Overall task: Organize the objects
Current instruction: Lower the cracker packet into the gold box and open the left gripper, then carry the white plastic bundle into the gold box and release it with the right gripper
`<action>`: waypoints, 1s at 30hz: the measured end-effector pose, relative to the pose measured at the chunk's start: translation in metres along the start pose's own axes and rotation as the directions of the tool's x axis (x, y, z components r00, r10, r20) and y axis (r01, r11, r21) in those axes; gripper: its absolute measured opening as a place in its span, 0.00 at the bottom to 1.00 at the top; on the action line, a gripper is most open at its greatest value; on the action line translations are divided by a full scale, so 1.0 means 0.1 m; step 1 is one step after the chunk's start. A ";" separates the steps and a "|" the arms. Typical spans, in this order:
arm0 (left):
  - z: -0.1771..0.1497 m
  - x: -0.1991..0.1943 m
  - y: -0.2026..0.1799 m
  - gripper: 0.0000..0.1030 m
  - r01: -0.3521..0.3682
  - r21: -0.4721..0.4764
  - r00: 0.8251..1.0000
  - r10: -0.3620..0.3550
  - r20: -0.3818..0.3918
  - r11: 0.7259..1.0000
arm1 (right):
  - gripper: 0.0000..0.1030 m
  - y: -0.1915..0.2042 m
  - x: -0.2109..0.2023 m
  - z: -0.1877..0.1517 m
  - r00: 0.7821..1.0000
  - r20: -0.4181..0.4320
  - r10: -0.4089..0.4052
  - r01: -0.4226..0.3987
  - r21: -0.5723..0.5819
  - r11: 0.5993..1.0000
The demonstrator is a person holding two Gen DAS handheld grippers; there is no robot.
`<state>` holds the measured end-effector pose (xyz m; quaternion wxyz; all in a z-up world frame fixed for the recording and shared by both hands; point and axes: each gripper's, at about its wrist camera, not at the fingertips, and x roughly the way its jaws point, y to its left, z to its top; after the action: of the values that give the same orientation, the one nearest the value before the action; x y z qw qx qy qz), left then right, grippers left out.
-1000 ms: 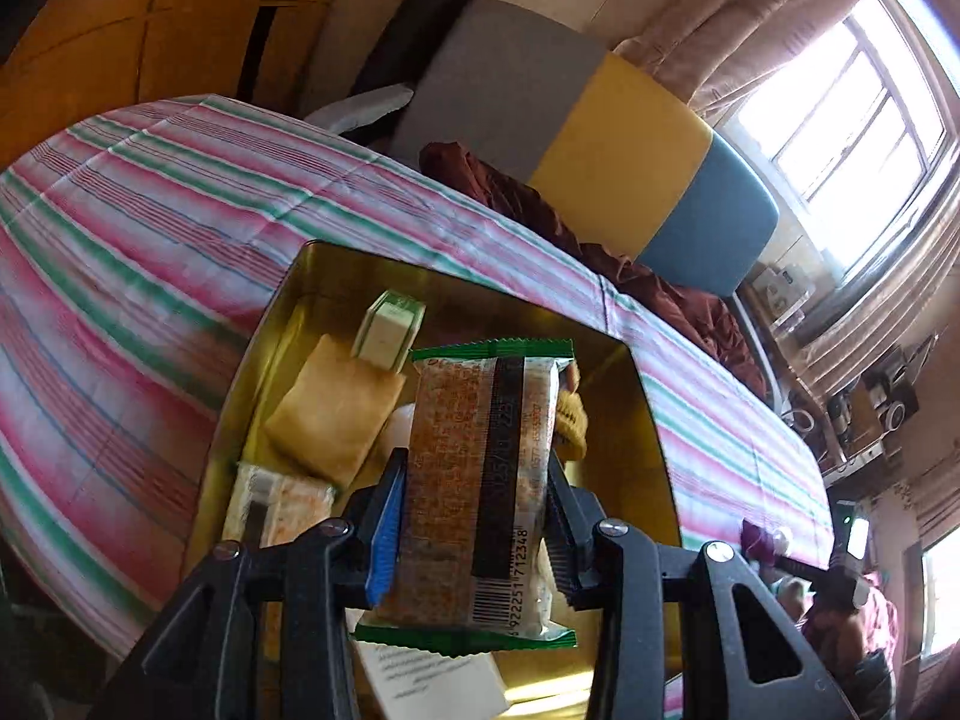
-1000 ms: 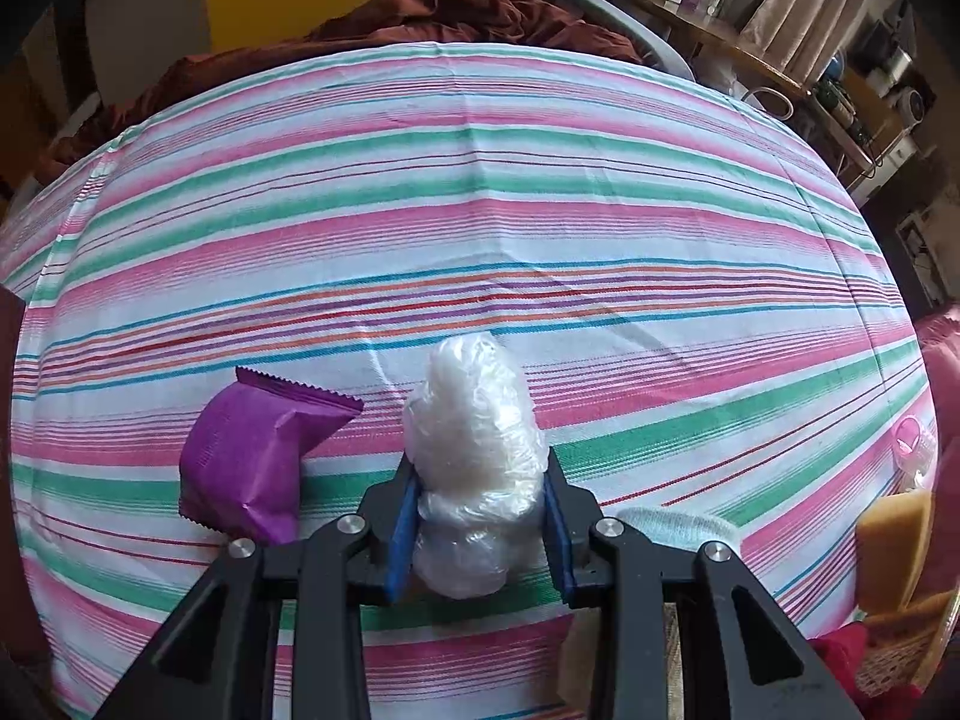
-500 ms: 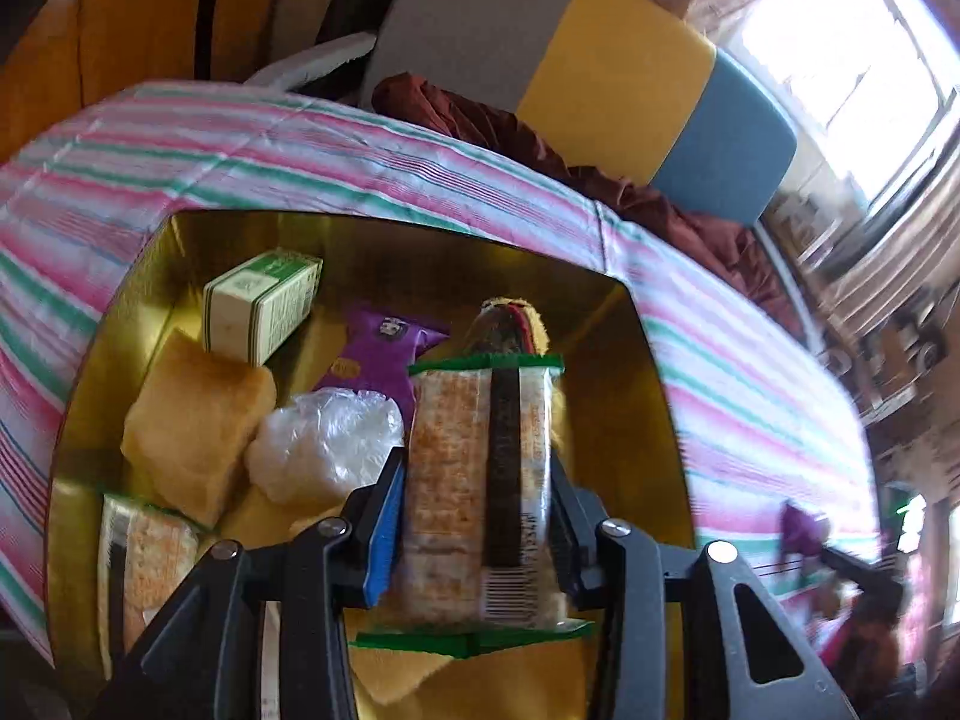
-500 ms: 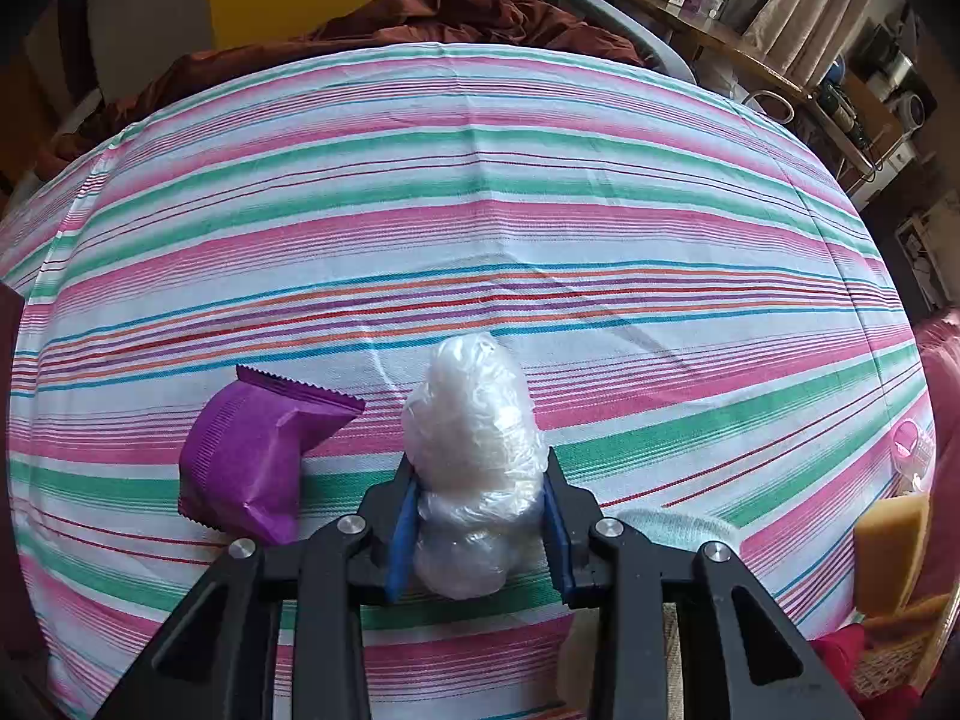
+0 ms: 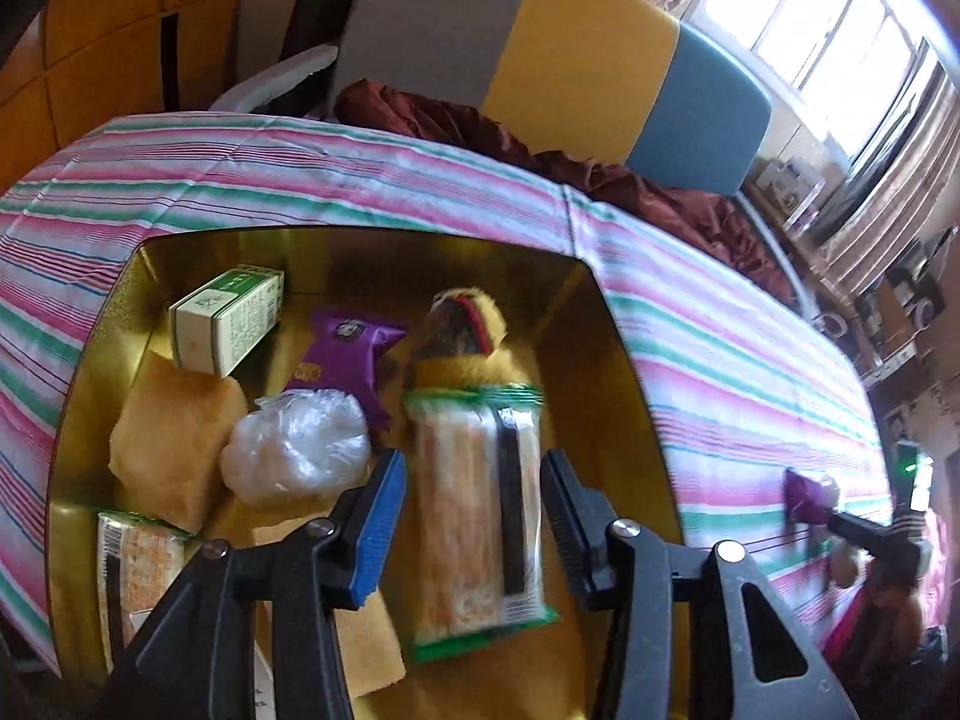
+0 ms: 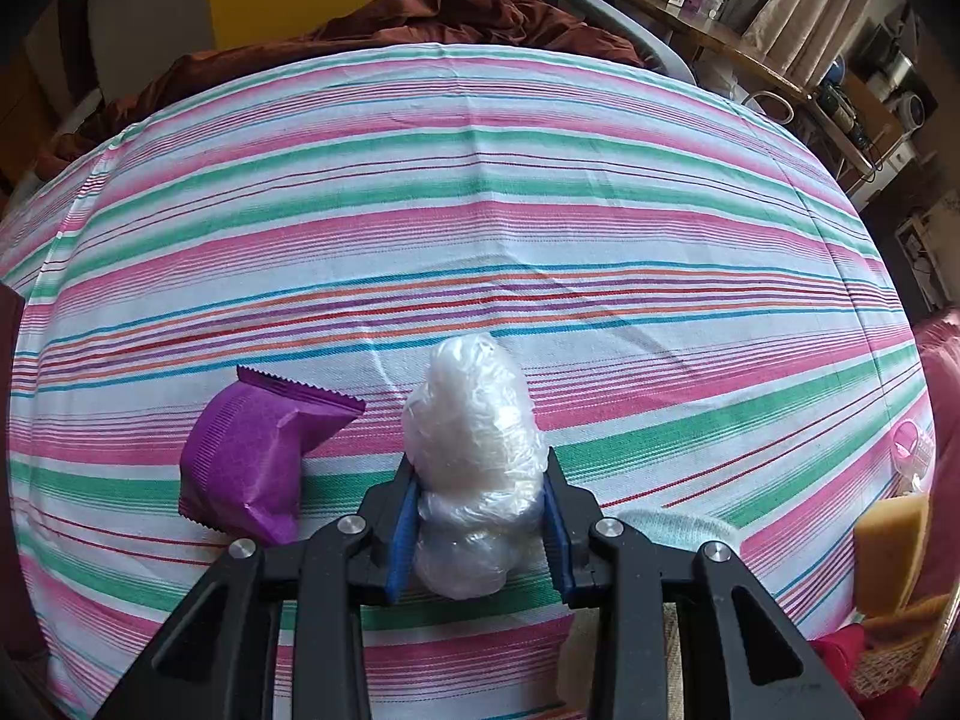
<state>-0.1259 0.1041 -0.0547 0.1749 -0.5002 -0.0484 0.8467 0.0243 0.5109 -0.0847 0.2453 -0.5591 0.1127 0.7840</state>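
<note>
In the left wrist view my left gripper is open over a gold tin. A green-edged cracker pack lies loose between its fingers inside the tin. The tin also holds a green-white box, a purple snack packet, a clear plastic bundle, a yellow sponge cake and a plush toy. In the right wrist view my right gripper is shut on a clear plastic bundle on the striped cloth. A purple packet lies just to its left.
The striped tablecloth covers the table. A chair with grey, yellow and blue panels and brown fabric stand behind it. A second cracker pack lies at the tin's near left. A yellow sponge sits at the right edge.
My left gripper lowered into the tin and opened, letting go of the cracker pack, which now lies in the tin. My right gripper stays shut on the plastic bundle.
</note>
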 end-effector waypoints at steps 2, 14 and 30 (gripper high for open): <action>-0.02 0.05 -0.02 0.46 -0.028 0.010 0.999 0.028 -0.018 1.000 | 0.35 0.00 0.00 0.00 1.000 0.000 0.000 0.000 0.000 1.000; -0.26 -0.47 -0.17 0.46 -0.160 0.073 0.972 0.144 0.187 0.984 | 0.34 -0.05 0.03 0.04 1.000 0.000 0.011 -0.011 0.011 1.000; -0.56 -0.86 0.00 0.46 -0.202 0.055 0.953 0.183 0.243 0.978 | 0.33 0.01 -0.49 0.10 0.952 0.262 0.156 -0.164 0.008 0.986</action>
<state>-0.0396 0.0691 -0.0112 0.1043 -0.3906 0.0137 0.9145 0.0282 0.5022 -0.0356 0.2019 -0.4364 0.1361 0.8662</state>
